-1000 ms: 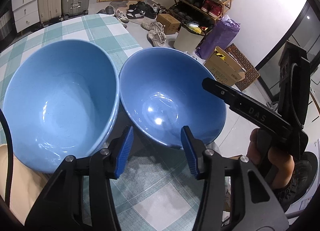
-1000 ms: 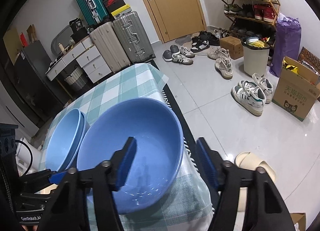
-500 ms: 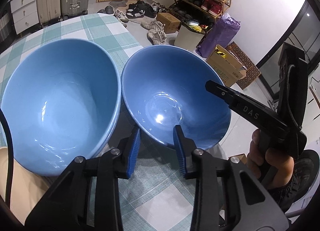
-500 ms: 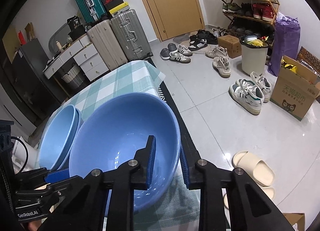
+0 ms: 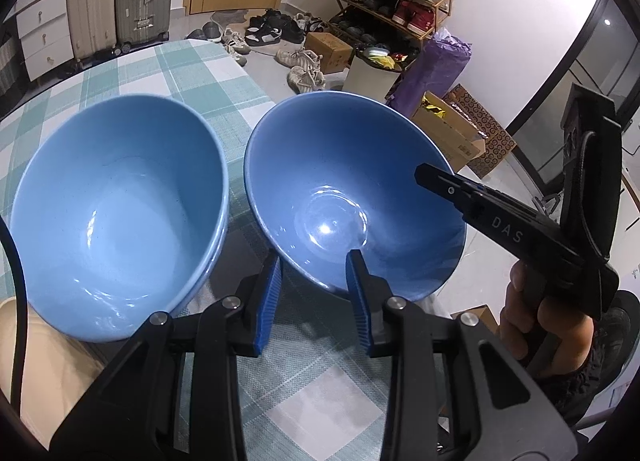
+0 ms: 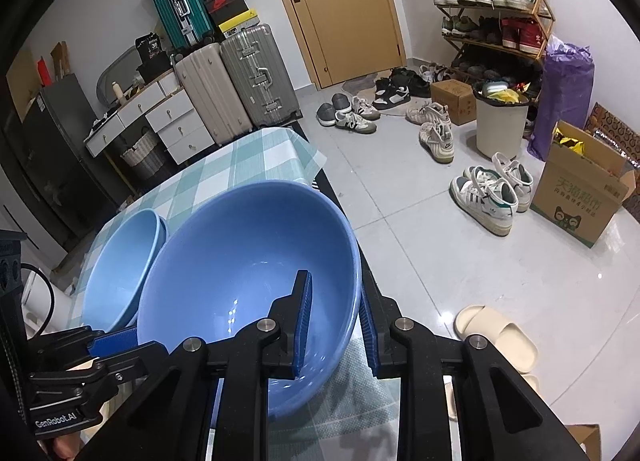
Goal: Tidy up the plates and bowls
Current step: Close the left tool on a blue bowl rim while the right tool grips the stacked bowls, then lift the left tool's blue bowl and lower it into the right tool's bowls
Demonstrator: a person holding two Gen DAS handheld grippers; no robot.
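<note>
Left wrist view: compared with one second earlier, left gripper (image 5: 314, 281) closed in and now clamped on the near rim of the darker blue bowl (image 5: 340, 185), one blue pad outside the wall, the other inside; jaws just been closing, with the rim between them. Bowl now sitting a little nearer to the camera than before, hardly moved otherwise. Right gripper (image 5: 424, 177) reaching in from the right over the same bowl's far-right rim, held by a hand (image 5: 540, 313); grip there not readable from this side. Darker bowl deep, glossy, with a round flat bottom and bright light spots, standing on the green-and-white checked tablecloth (image 5: 168, 73) near the table's right edge. Just beside it on the left, almost touching, a lighter blue bowl (image 5: 116, 213), seemingly nested in a second one, judging by a double rim. Right wrist view: one second ago the jaws wide apart above the rim; now right gripper (image 6: 334, 325) grasping the darker blue bowl (image 6: 248, 261) at its right rim, left pad inside, right pad outside the wall; jaws just been closing on that rim. Left gripper (image 6: 112, 341) visible low on the left at the bowl's other side. Lighter blue bowl (image 6: 120, 261) behind on the left, the checked tablecloth (image 6: 248, 157) running beyond, grey tiled floor (image 6: 420, 241) to the right.
</note>
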